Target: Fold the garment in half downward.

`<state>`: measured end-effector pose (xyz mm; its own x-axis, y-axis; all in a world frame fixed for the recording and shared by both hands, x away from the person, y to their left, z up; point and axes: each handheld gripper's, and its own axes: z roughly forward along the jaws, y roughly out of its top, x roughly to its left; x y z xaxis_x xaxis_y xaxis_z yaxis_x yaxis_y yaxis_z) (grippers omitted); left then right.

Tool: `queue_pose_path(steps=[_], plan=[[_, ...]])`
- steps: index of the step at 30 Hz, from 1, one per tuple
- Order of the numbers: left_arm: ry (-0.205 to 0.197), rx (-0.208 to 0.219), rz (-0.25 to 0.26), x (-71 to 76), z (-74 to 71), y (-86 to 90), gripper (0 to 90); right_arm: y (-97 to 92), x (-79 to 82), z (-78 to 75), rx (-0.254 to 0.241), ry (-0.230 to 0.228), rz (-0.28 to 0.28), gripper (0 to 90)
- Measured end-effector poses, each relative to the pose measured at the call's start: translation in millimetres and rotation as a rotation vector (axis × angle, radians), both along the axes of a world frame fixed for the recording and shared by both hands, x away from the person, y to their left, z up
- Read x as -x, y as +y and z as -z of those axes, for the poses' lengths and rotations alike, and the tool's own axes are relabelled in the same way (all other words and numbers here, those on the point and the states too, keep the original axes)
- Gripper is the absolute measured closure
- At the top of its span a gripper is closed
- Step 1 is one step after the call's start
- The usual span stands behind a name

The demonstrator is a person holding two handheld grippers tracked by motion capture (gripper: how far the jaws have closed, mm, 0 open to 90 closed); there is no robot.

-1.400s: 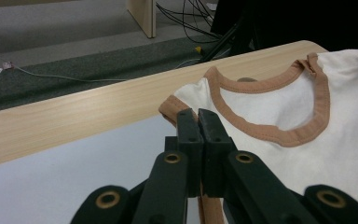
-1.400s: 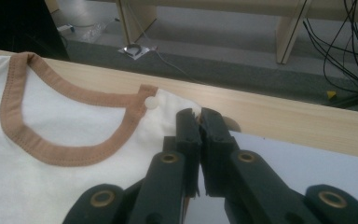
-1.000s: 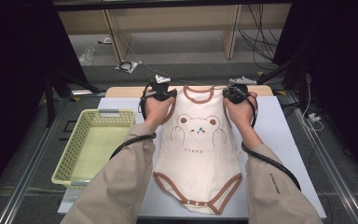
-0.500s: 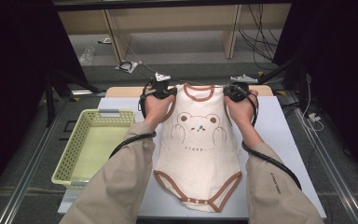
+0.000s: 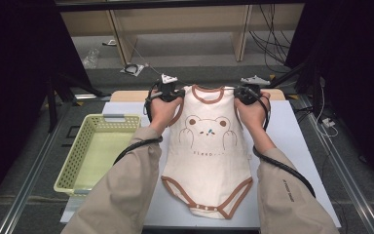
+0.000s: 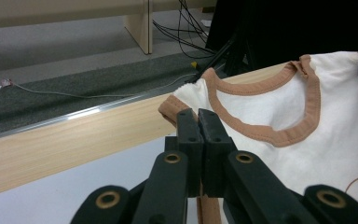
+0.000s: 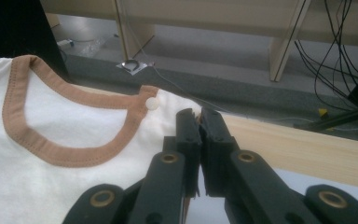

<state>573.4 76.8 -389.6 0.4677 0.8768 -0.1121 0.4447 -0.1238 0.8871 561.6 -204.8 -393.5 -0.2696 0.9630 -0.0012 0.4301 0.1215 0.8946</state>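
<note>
A cream baby bodysuit (image 5: 207, 146) with brown trim and a bear face lies flat on the white table top (image 5: 292, 136), neck toward the far edge. My left gripper (image 5: 174, 93) is shut on the bodysuit's left shoulder (image 6: 177, 105); its black jaws (image 6: 198, 123) pinch the brown-edged fabric. On the other side, my right gripper (image 5: 241, 93) is shut on the right shoulder (image 7: 168, 105), close to a small white snap button (image 7: 152, 103). Both hands hold the shoulders at the table's far edge.
A pale green plastic basket (image 5: 78, 165) stands on the left of the table and looks empty. A wooden strip (image 5: 126, 95) runs along the far edge. Beyond it are floor, cables (image 5: 272, 39) and wooden legs. Dark curtains flank both sides.
Both hands and the bodysuit's shoulders have shifted slightly toward the far edge; the garment lies a little straighter. The grips look the same.
</note>
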Motion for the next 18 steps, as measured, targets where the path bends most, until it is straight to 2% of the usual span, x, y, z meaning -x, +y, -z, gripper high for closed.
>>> queue_pose_path(steps=[9,18], plan=[[-0.012,0.004,-0.001,-0.2,-4.9,2.6,88.0,1.3,-0.5,-4.4,0.0,-0.023,-0.005,87.4],[-0.015,0.007,0.008,1.7,-3.5,1.8,87.9,1.4,2.3,-3.4,0.007,-0.037,-0.013,87.5]])
